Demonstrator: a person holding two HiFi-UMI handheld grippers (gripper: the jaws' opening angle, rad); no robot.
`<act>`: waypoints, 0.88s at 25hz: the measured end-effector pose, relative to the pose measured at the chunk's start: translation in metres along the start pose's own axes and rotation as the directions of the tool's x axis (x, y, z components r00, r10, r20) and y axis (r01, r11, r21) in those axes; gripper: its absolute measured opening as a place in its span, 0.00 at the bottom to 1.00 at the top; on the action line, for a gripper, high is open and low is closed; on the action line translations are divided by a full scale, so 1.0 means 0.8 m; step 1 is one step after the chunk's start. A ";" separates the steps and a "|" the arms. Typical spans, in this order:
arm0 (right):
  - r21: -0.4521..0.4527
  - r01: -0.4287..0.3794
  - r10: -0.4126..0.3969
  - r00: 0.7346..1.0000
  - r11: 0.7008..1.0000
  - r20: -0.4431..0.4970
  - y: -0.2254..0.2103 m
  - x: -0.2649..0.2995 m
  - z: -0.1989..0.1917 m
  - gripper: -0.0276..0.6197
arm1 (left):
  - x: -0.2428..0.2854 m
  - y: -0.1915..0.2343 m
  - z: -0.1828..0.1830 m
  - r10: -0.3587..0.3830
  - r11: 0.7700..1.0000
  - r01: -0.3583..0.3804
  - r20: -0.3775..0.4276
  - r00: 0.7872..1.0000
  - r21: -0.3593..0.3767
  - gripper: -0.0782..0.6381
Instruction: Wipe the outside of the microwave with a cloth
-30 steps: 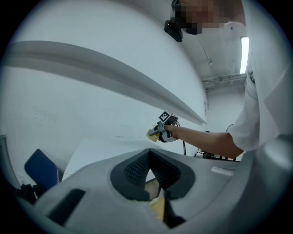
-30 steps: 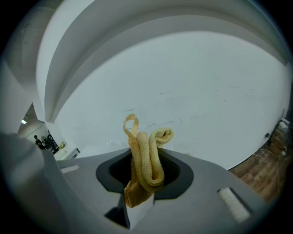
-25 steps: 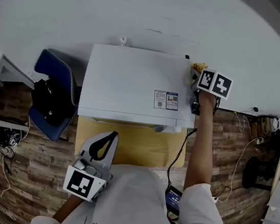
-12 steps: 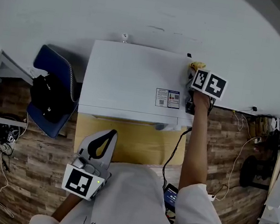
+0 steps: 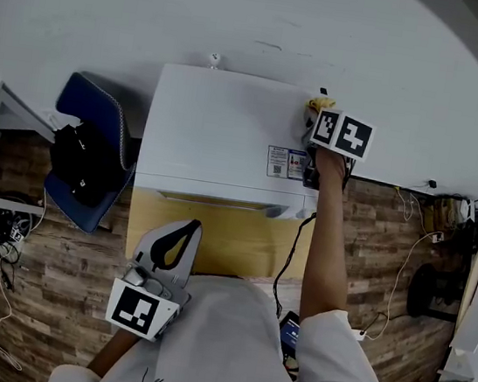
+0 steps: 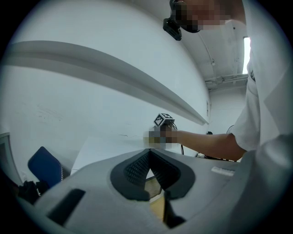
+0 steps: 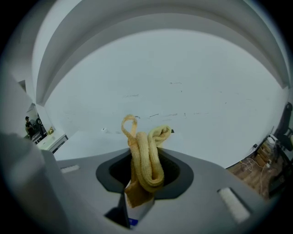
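Right gripper is extended on an outstretched arm to the back right corner of the white box-shaped microwave. Its fingers are clamped on the bunched yellow terry cloth. The cloth is rolled into a thick rope with one loop sticking out past the fingertips. In the head view the cloth sits at the corner of the microwave's top panel. No view settles whether it is actually pressing on the casing. Left gripper is held low near the person's body, over the front edge of the yellow wooden surface. Its fingers are together with nothing between them, well apart from the microwave.

Judged risks:
- The cloth is gripped as a narrow roll, so only a thin strip would wipe, and the hard fingertips could scrape the white panel if pressed flat.
- A black cable runs down just beside the right side of the microwave and the working arm. A sweep along that side could snag it.
- Nothing braces the microwave, so a firm push could slide it.
- The loose loop could drag out of the grip.
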State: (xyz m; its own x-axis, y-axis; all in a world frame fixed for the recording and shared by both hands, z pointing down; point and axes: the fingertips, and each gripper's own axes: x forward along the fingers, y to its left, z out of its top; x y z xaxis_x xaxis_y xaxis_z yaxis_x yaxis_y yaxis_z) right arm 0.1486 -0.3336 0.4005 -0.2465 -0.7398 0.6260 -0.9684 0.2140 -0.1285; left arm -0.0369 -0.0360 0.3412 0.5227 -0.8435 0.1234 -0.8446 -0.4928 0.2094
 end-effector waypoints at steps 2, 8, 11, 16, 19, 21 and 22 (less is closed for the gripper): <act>-0.008 -0.007 0.007 1.000 1.000 -0.003 0.009 0.000 -0.001 0.22 | -0.002 -0.001 0.000 0.001 1.000 -0.001 0.000 1.000 0.001 0.10; -0.028 -0.030 0.030 1.000 0.999 -0.006 0.036 0.005 -0.002 0.22 | -0.003 0.001 0.002 0.001 1.000 -0.001 0.010 1.000 0.002 0.10; -0.033 -0.045 0.045 0.999 0.998 -0.008 0.048 0.005 -0.004 0.22 | -0.005 0.001 0.002 0.003 1.000 -0.003 0.010 1.000 -0.001 0.10; -0.038 -0.093 0.092 0.996 0.995 -0.021 0.078 0.010 -0.005 0.22 | -0.005 0.003 0.001 0.005 1.000 -0.005 0.012 1.000 -0.002 0.10; -0.051 -0.118 0.116 0.993 0.992 -0.030 0.098 0.014 -0.006 0.22 | -0.006 0.004 0.002 0.009 1.000 -0.009 0.012 1.000 -0.003 0.10; -0.060 -0.136 0.134 0.990 0.989 -0.034 0.111 0.015 -0.006 0.22 | -0.007 0.005 0.002 0.013 1.000 -0.013 0.012 1.000 -0.005 0.10; -0.064 -0.147 0.145 0.989 0.987 -0.036 0.118 0.016 -0.007 0.22 | -0.008 0.006 0.002 0.015 1.000 -0.015 0.013 1.000 -0.005 0.10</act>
State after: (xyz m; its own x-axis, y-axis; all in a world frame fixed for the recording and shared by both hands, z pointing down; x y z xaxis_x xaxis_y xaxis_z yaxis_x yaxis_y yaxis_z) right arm 0.0538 -0.3197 0.4006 -0.3824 -0.6776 0.6282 -0.9172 0.3609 -0.1691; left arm -0.0446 -0.0335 0.3398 0.5083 -0.8536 0.1142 -0.8518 -0.4788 0.2127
